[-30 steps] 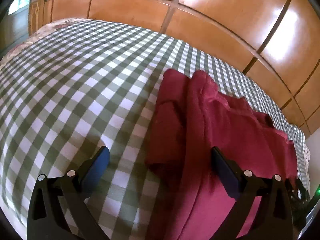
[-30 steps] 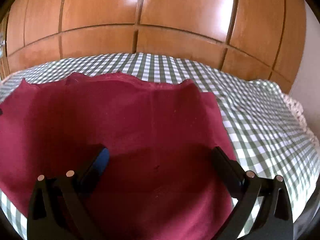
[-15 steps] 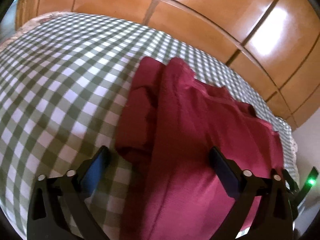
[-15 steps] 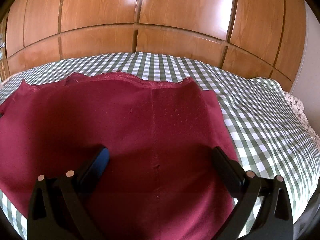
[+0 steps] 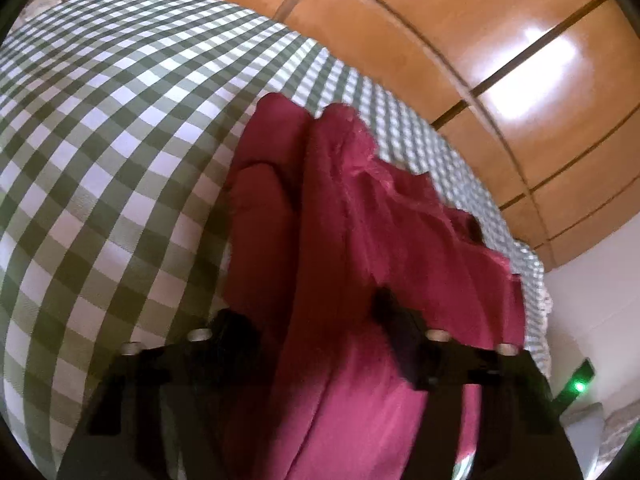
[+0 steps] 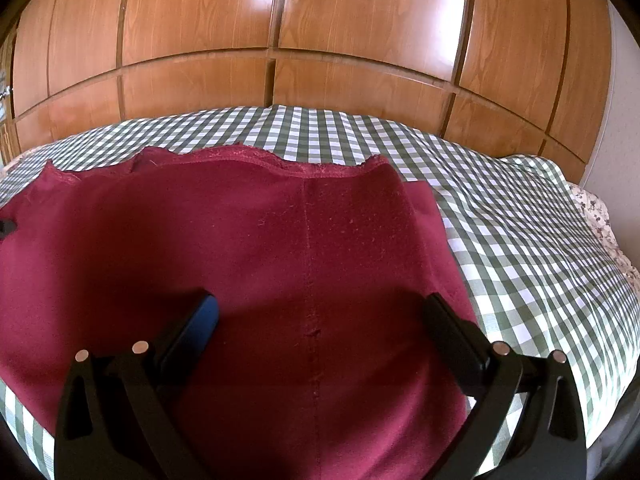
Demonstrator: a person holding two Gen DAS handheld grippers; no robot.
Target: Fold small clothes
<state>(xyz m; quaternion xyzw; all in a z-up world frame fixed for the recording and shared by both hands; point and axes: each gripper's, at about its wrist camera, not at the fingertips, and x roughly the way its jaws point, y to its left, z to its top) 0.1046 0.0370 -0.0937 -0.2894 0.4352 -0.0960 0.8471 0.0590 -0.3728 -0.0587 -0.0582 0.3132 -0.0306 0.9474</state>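
Currently noted:
Garment: maroon garment [image 6: 280, 264] spread on checked bed [image 6: 520, 240].
Left hand-held gripper [image 5: 308, 320]: jaws just closing, cloth gathered between; grip unconfirmed.
Right hand-held gripper [image 6: 320, 312]: held wide over cloth.

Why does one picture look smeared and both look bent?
Left wrist view: motion blur softens the maroon garment and the left tool. Right wrist view: sharp, with glare spots on the wooden wardrobe. Both views: the fisheye lens curves the checked bedspread.

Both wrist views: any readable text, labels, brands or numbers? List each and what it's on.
None.
Maroon garment: no tag or print shows.
Checked bedcover: pattern only.
Wooden wardrobe doors: bare panels.
Green light at the left view's edge: a lamp, no lettering.
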